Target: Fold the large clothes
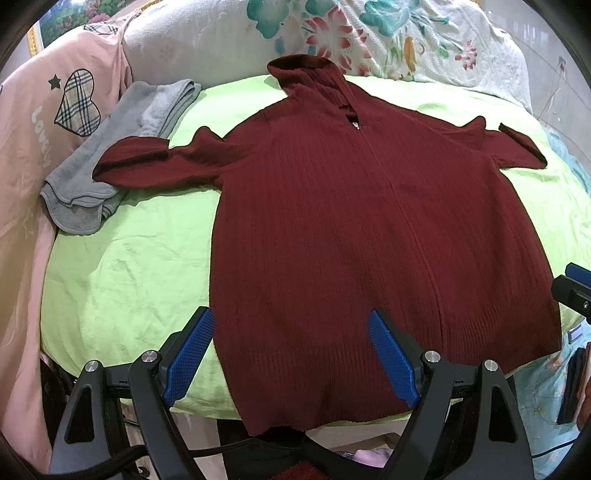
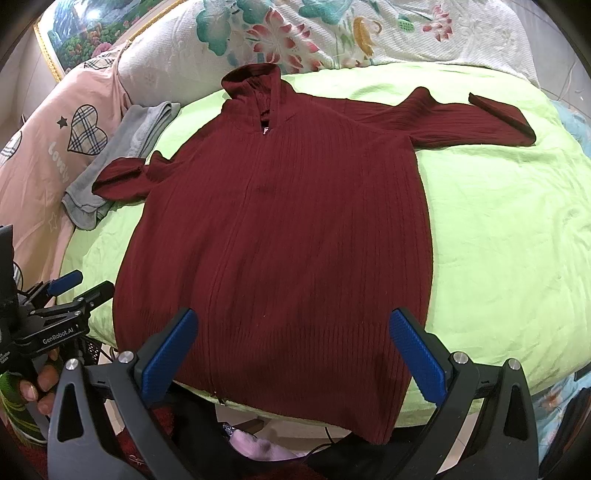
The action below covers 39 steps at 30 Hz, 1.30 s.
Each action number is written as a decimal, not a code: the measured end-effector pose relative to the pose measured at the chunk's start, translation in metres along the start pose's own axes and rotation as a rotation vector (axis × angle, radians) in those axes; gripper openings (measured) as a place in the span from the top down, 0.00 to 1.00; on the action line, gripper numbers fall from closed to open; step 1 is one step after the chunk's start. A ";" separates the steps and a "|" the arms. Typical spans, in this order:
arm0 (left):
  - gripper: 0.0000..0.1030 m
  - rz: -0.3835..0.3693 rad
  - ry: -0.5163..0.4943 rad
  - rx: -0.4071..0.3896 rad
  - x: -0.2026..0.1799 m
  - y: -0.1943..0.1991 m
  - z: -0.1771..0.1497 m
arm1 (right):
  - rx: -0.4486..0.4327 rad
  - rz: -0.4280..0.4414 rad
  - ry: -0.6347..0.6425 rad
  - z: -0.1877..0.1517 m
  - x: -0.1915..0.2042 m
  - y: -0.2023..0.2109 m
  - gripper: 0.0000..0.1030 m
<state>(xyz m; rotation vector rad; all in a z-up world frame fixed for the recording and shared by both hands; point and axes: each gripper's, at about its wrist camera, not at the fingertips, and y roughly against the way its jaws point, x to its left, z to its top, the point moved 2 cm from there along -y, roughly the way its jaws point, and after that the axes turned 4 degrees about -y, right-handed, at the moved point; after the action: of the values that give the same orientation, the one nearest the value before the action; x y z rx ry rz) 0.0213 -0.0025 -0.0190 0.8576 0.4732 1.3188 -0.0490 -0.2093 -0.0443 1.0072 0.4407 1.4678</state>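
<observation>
Left wrist view: the left gripper (image 1: 291,354) hangs over the near hem of a dark red ribbed sweater (image 1: 369,236), its blue pads spread wide and holding nothing. The sweater lies flat, front up, on a lime green sheet (image 1: 129,266), collar away from the camera and both sleeves out to the sides. Its left cuff rests on a folded grey towel (image 1: 110,155) at the sheet's far left edge. Beside the towel sits a pink cushion with a plaid heart (image 1: 74,103), and a floral quilt (image 1: 332,33) is bunched behind the collar. Part of the right gripper (image 1: 574,288) shows at the right edge.

Right wrist view: the right gripper (image 2: 295,354) is likewise wide open and empty above the hem of the sweater (image 2: 280,229). The far sleeve lies stretched across the green sheet (image 2: 509,229). The grey towel (image 2: 122,155) touches the other cuff. At lower left a hand (image 2: 37,384) holds the left gripper (image 2: 74,288), jaws apart, just off the sheet's edge.
</observation>
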 end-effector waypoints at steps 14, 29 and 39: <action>0.17 -0.014 0.002 -0.012 -0.001 -0.014 0.013 | -0.036 0.007 -0.023 0.019 -0.009 -0.006 0.00; 0.17 -0.003 0.008 -0.018 0.003 -0.044 0.059 | -0.170 -0.109 -0.105 0.081 -0.095 -0.003 0.07; 0.17 0.012 0.023 -0.004 0.004 -0.068 0.099 | -0.236 -0.295 -0.142 0.184 -0.188 -0.026 0.31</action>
<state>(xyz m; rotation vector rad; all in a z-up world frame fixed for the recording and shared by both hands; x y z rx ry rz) 0.1384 -0.0263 -0.0090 0.8443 0.4842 1.3418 0.0891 -0.4339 -0.0242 0.8131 0.2911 1.1459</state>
